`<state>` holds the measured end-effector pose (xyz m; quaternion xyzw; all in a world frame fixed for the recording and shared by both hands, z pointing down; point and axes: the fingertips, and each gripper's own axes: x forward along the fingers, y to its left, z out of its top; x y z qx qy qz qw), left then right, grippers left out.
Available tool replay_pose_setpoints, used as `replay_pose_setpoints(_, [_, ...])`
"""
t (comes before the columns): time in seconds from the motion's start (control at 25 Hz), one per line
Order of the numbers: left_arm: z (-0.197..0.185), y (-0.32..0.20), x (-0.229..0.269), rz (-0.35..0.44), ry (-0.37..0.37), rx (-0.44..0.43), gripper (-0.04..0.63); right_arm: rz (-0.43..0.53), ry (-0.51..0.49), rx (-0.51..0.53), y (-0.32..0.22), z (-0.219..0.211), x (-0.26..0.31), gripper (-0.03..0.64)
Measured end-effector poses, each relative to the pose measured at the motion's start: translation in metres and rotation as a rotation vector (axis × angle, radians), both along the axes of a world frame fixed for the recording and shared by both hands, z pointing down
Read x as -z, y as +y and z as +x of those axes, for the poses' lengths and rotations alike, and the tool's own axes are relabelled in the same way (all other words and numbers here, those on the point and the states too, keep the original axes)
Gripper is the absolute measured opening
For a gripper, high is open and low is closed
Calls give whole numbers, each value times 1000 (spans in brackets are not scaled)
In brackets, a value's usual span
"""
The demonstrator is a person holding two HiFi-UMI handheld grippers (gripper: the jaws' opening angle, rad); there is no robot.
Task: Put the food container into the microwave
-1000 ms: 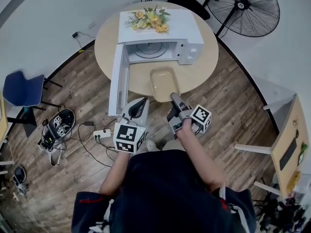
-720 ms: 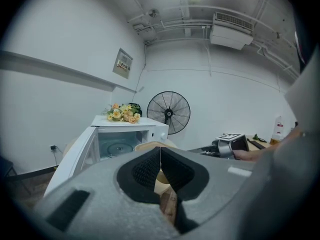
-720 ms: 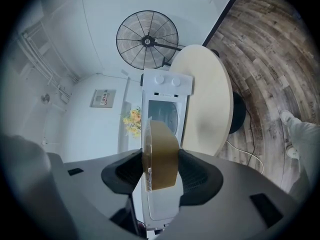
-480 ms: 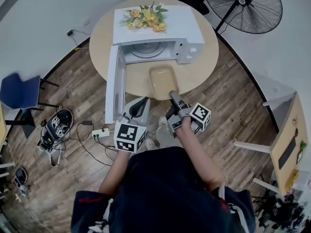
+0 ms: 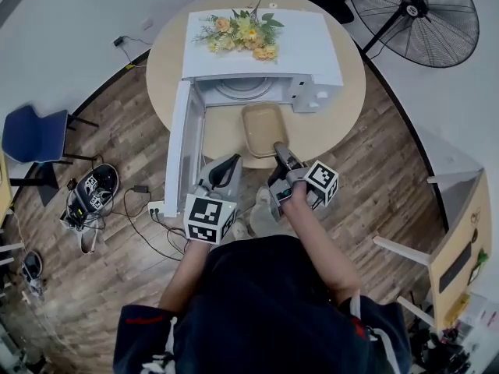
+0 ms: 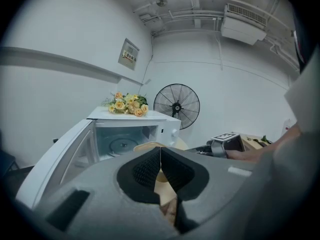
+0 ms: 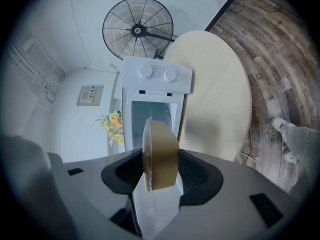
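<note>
A shallow tan food container (image 5: 263, 128) hangs over the round table (image 5: 331, 123), just in front of the white microwave (image 5: 296, 45). The microwave's door (image 5: 178, 158) stands swung open to the left. My right gripper (image 5: 279, 151) is shut on the container's near rim. In the right gripper view the container (image 7: 160, 154) stands edge-on between the jaws, with the open microwave cavity (image 7: 152, 116) ahead. My left gripper (image 5: 221, 175) is shut and holds nothing, near the table's front edge beside the door. In the left gripper view its pads (image 6: 150, 168) meet, and the cavity (image 6: 125, 141) shows beyond.
Yellow flowers (image 5: 238, 29) lie on the microwave's top. A standing fan (image 5: 417, 14) is at the back right. On the wooden floor to the left are a blue chair (image 5: 35, 139) and a power strip with cables (image 5: 156, 209). A wooden board (image 5: 460, 259) leans at the right.
My right gripper has carried the container a little closer to the microwave's opening. The left gripper stays shut in about the same place.
</note>
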<state>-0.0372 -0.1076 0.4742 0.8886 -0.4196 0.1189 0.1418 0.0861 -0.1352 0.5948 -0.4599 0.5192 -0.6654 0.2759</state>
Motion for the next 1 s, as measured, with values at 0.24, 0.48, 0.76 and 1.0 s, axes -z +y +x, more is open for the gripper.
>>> replay_pose_setpoints(0.24, [4,-26,-13,-30,-20,39,18,-37,14,32,-39,5,-23,212])
replay_pose_setpoints(0.48, [4,-45,-19,-48,-42,86,18,-82,26,54,-74,10,-45,212])
replay_pose_setpoints(0.76, [2,-68,-18,-46,-58,160,18,-88,30,100,-106,10,-53,212])
replay_pose_setpoints(1.0, [6,-79,-16,-40,-68,196,18,-85,14,128,-122,8,-58,212])
